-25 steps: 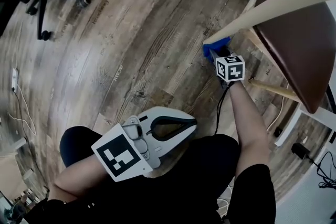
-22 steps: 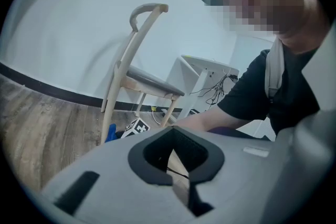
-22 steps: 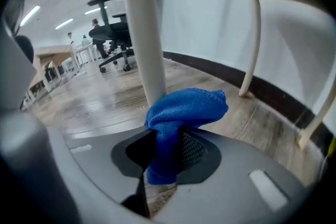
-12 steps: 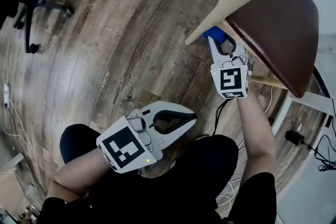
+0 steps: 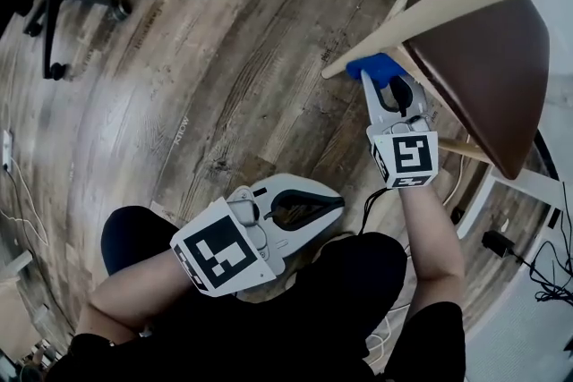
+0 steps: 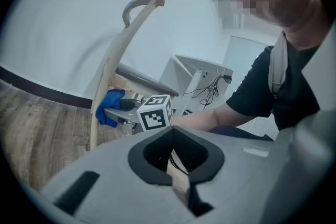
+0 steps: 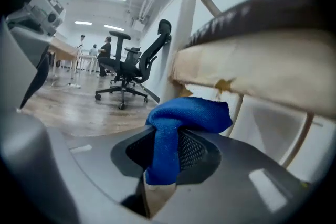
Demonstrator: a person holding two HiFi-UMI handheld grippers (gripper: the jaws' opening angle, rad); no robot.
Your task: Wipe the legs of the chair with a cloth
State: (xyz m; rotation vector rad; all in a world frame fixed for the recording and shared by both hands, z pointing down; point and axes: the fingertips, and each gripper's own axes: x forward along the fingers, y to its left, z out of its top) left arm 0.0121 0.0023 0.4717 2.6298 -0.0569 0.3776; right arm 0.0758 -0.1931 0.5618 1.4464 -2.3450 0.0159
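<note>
Jaws on right gripper (image 5: pixel 387 87) clamped on blue cloth (image 5: pixel 374 65), which lies against pale chair leg (image 5: pixel 421 24) just under the seat (image 5: pixel 483 58). Left gripper (image 5: pixel 331 208) closed, empty, idle near the lap. Wiping under way; next, probably draw the cloth along this leg toward the floor.

Black short-sleeved shirt (image 5: pixel 439 326), grey left gripper (image 5: pixel 340 203), right gripper (image 5: pixel 383 78), marker cubes (image 5: pixel 407 158)

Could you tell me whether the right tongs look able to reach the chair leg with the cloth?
Probably yes: the right tongs hold the blue cloth right beside the chair leg, apparently touching it, with nothing between them.
</note>
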